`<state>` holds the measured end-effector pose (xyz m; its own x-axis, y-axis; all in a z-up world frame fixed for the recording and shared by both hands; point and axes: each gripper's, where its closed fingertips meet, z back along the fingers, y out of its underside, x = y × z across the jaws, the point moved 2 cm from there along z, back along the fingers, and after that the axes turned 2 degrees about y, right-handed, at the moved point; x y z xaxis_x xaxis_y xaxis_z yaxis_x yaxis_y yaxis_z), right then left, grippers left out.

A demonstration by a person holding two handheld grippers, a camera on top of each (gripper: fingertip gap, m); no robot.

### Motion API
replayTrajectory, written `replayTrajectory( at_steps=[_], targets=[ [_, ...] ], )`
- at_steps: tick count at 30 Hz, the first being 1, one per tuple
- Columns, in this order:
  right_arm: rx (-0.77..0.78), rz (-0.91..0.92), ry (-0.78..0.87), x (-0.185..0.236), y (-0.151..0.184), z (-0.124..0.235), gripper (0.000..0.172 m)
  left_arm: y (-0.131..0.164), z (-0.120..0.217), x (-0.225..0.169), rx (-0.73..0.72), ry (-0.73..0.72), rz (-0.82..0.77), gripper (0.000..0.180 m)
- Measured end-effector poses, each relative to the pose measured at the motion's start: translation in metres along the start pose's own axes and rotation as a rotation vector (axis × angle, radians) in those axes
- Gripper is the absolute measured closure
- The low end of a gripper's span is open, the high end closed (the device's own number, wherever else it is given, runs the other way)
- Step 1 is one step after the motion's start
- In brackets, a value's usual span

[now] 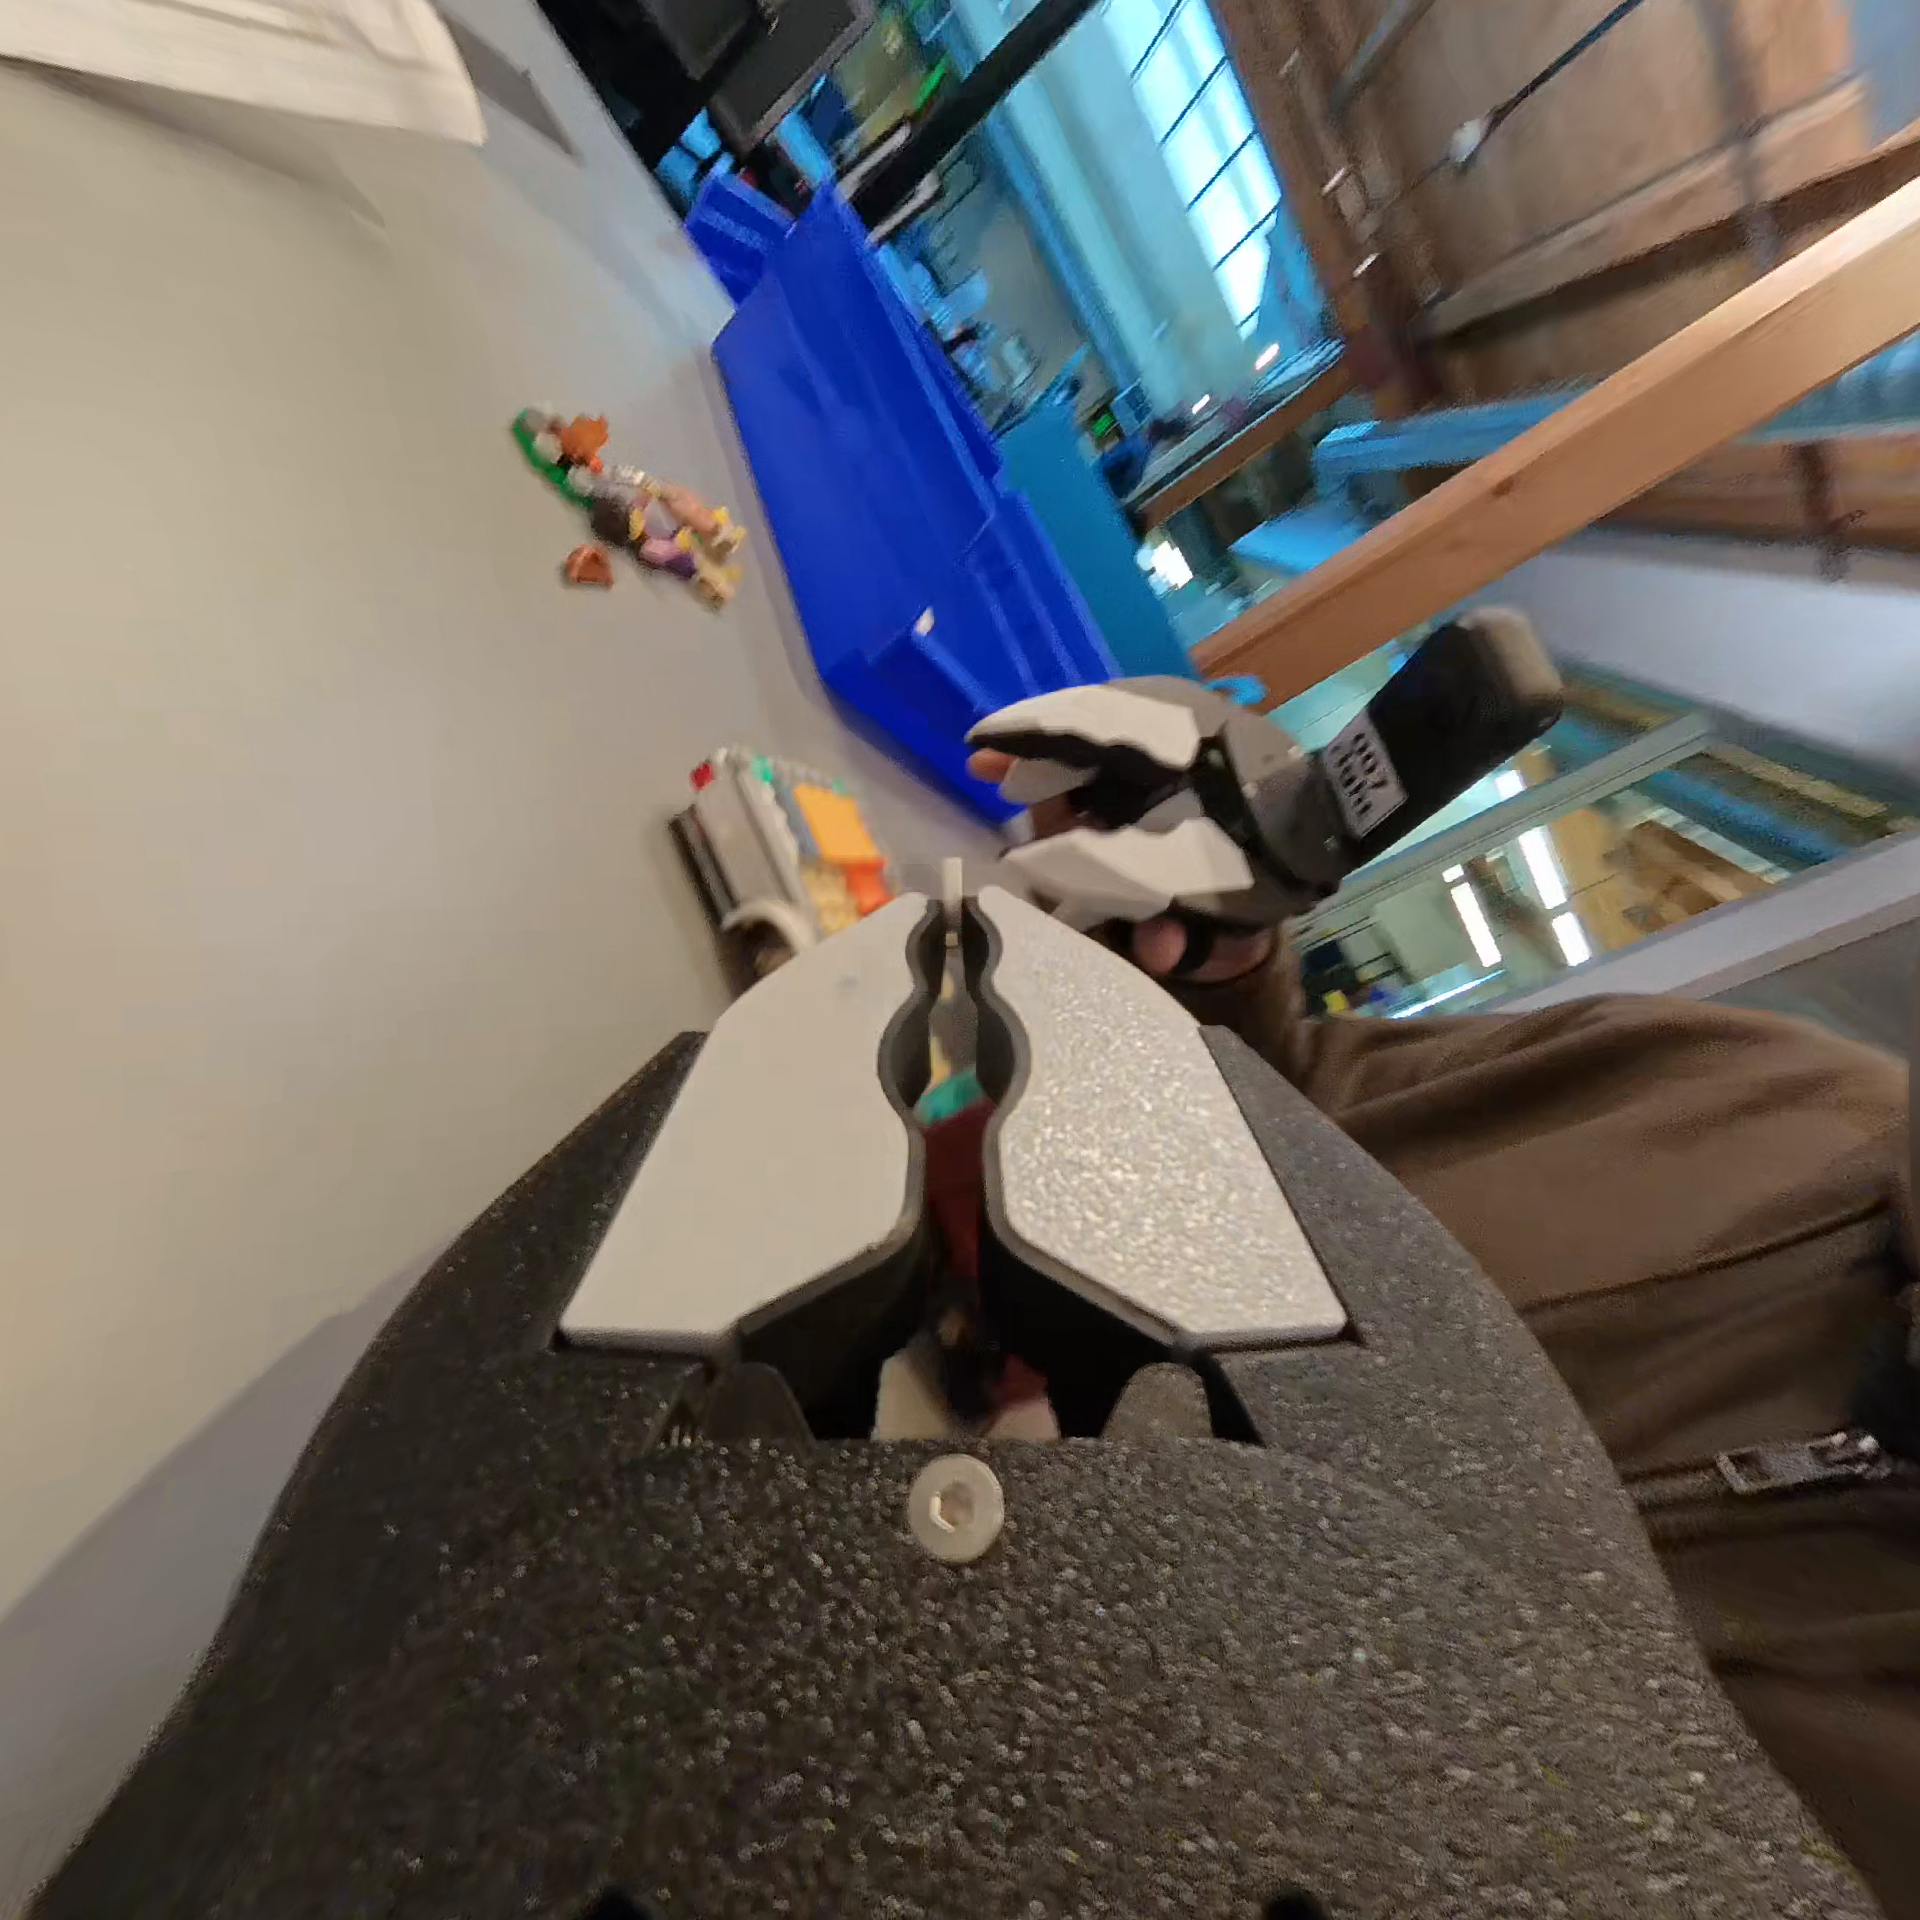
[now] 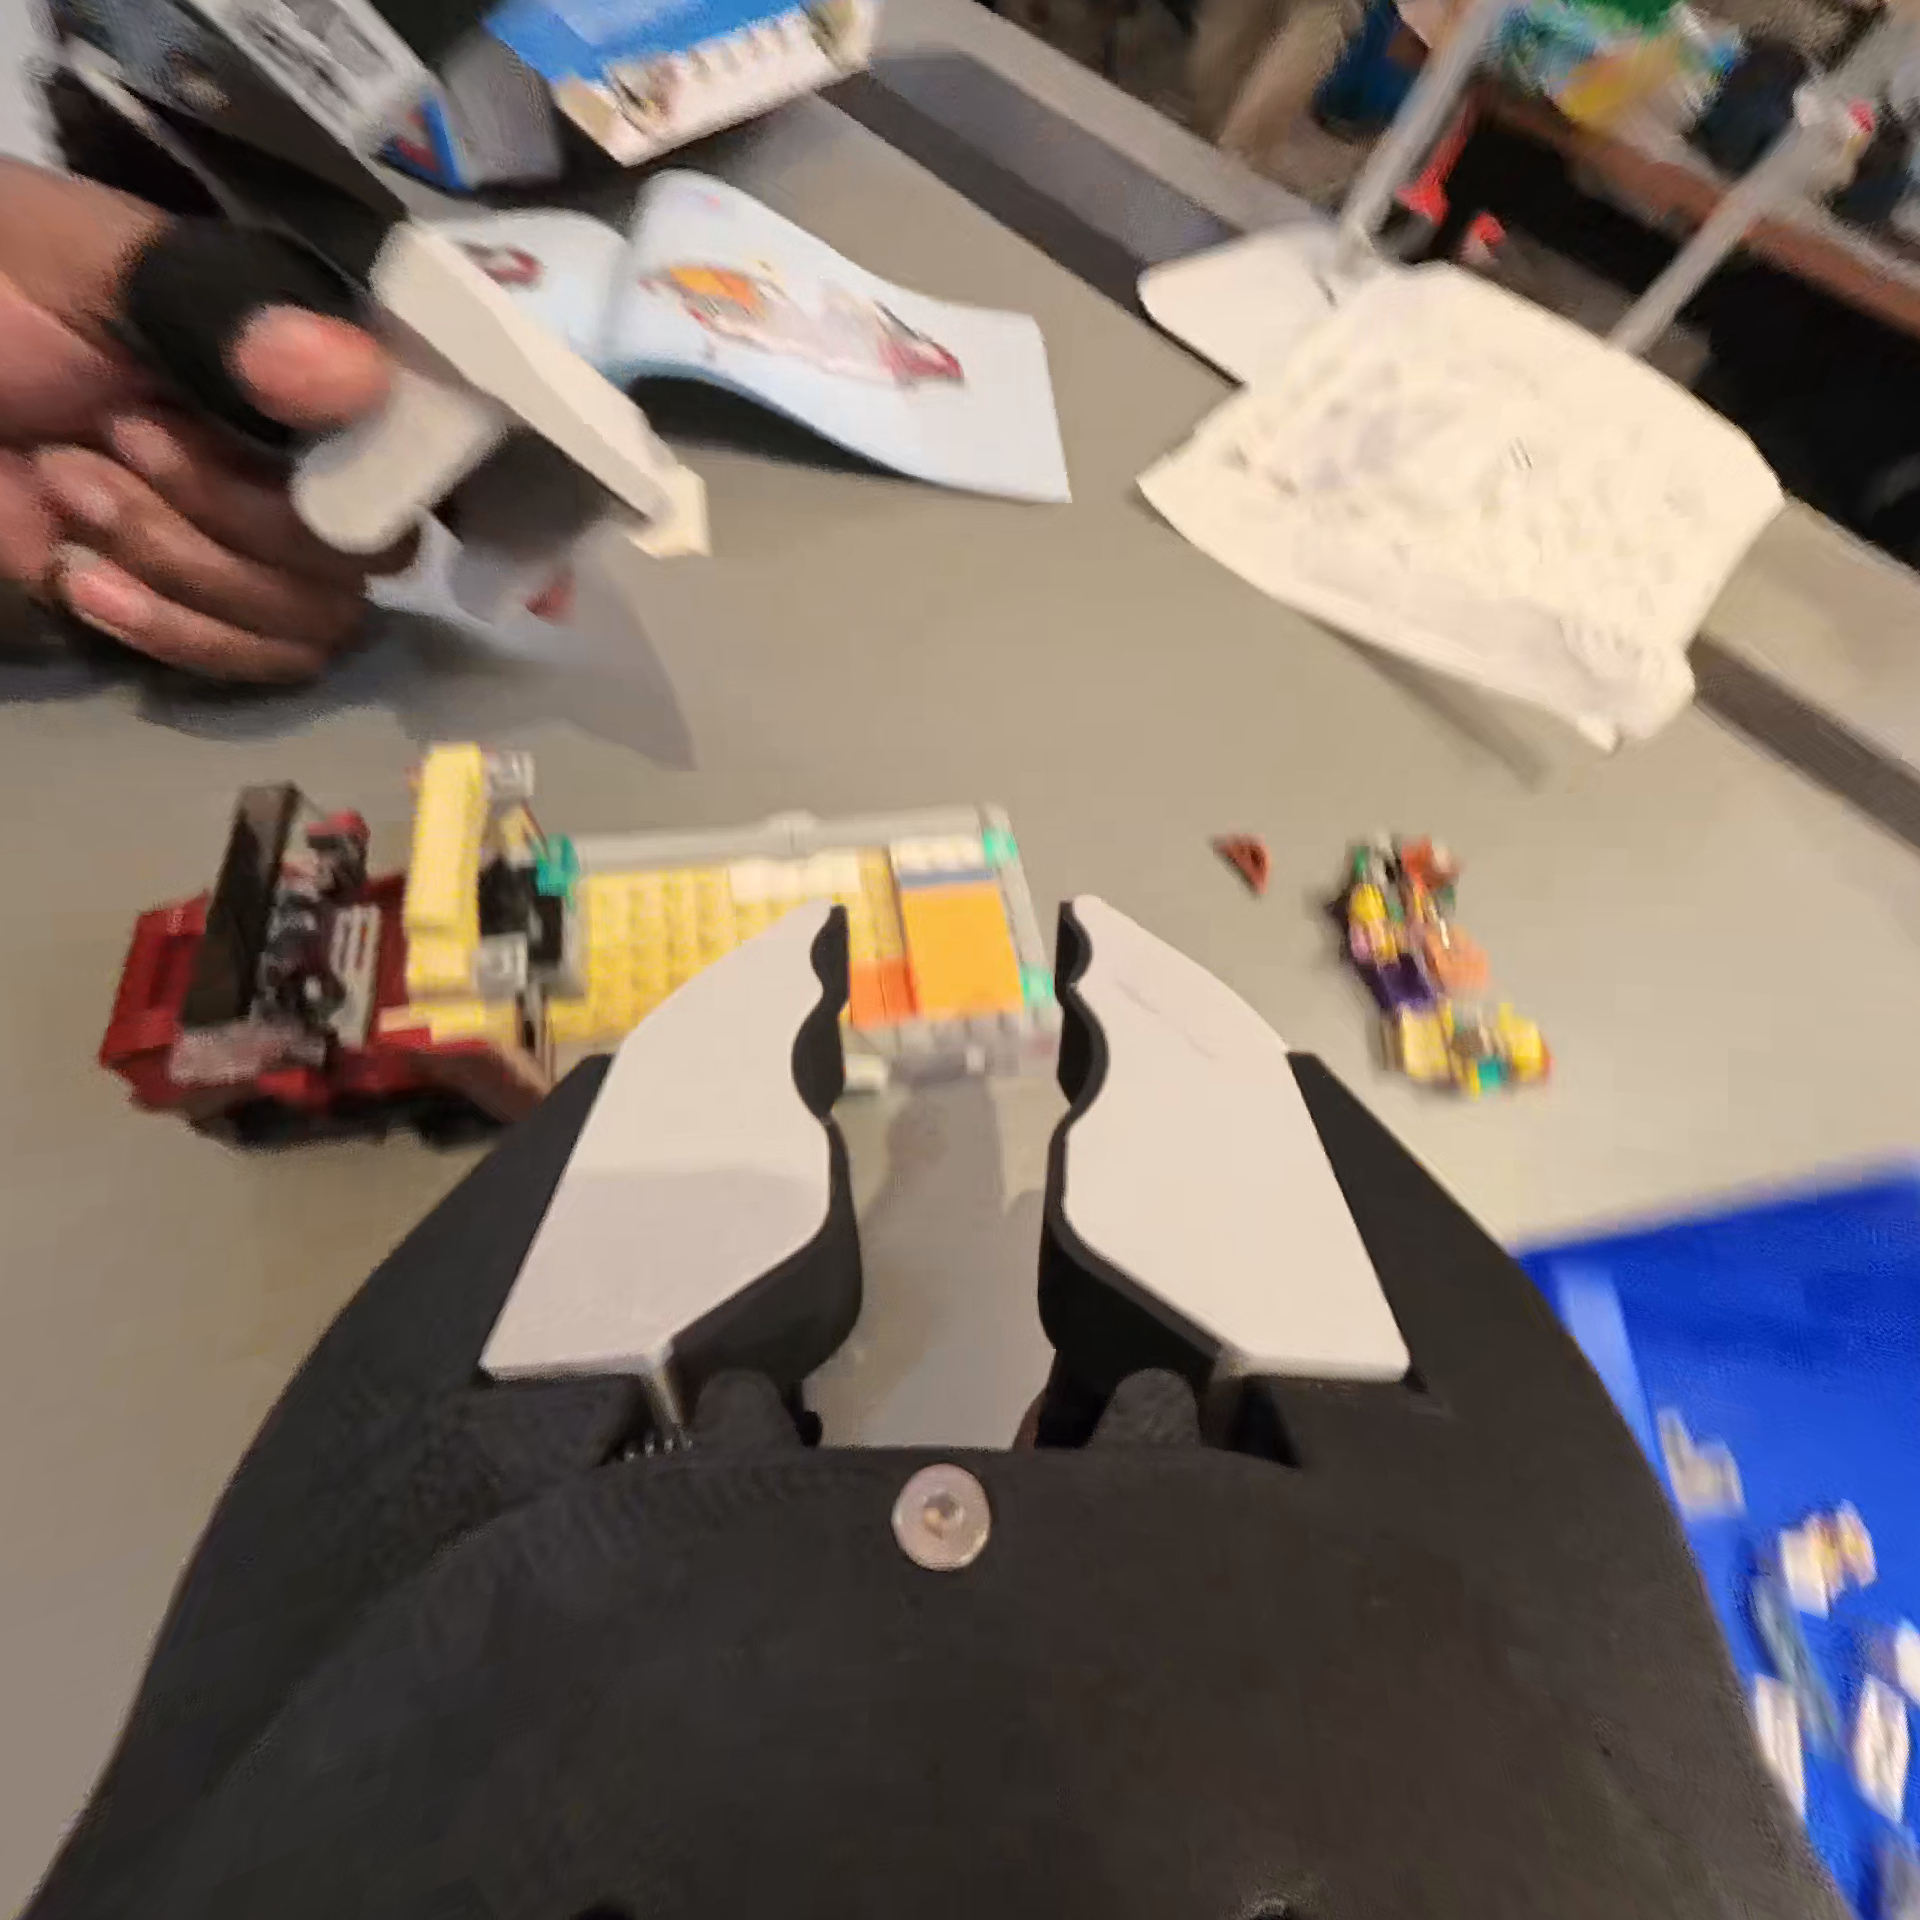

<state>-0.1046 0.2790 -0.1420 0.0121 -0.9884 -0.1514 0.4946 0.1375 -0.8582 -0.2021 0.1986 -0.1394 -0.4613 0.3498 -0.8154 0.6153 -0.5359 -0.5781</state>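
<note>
My left gripper [image 1: 953,914] is shut on a small white brick [image 1: 950,883] that sticks out past its fingertips, held up off the grey table. It also shows in the right wrist view [image 2: 665,520], at upper left with the white piece at its tip. My right gripper [image 2: 948,925] is open and empty, hovering over the orange and yellow end of a brick-built model [image 2: 727,925] with a dark red cab on its left. The left wrist view shows the right gripper [image 1: 1023,821] open above that model [image 1: 790,842].
A pile of small loose bricks [image 2: 1434,966] lies right of the model, with one brown piece [image 2: 1247,857] beside it. A blue bin [image 2: 1766,1455] stands at the near right. An open booklet [image 2: 810,343] and a crumpled white paper bag [image 2: 1455,488] lie farther back. Across from one pair of fingers to the other is roughly 10 cm.
</note>
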Motion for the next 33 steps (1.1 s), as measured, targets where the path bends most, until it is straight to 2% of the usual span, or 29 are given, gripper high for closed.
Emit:
replayTrajectory(
  at_steps=[4,8,10,14,17,21,24,28,33],
  targets=[
    [0.153,-0.100,0.142,-0.007,0.053,0.032,0.138,0.035,0.026,0.009,0.180,-0.201,-0.119,0.177],
    [0.276,-0.078,0.082,0.000,0.071,0.016,0.138,0.061,0.022,0.002,0.316,-0.213,-0.157,0.178],
    [0.295,-0.042,0.041,0.003,0.066,0.002,0.138,0.071,0.018,-0.002,0.364,-0.222,-0.186,0.178],
    [0.327,0.033,-0.039,0.002,0.050,-0.024,0.140,0.087,0.012,-0.014,0.365,-0.222,-0.200,0.177],
    [0.349,0.111,-0.109,0.002,0.035,-0.045,0.141,0.097,0.005,-0.017,0.340,-0.260,-0.215,0.177],
    [0.354,0.245,-0.235,0.015,0.005,-0.085,0.142,0.104,-0.027,-0.033,0.284,-0.208,-0.200,0.177],
    [0.373,0.311,-0.209,0.002,-0.014,-0.102,0.139,0.103,-0.025,-0.040,0.253,-0.201,-0.213,0.177],
    [0.307,0.279,-0.107,-0.014,-0.026,-0.069,0.138,0.094,0.020,-0.035,0.174,-0.241,-0.189,0.177],
    [0.139,0.099,-0.200,0.030,-0.024,-0.010,0.131,0.072,0.067,-0.021,0.111,-0.276,-0.149,0.177]
  ],
)
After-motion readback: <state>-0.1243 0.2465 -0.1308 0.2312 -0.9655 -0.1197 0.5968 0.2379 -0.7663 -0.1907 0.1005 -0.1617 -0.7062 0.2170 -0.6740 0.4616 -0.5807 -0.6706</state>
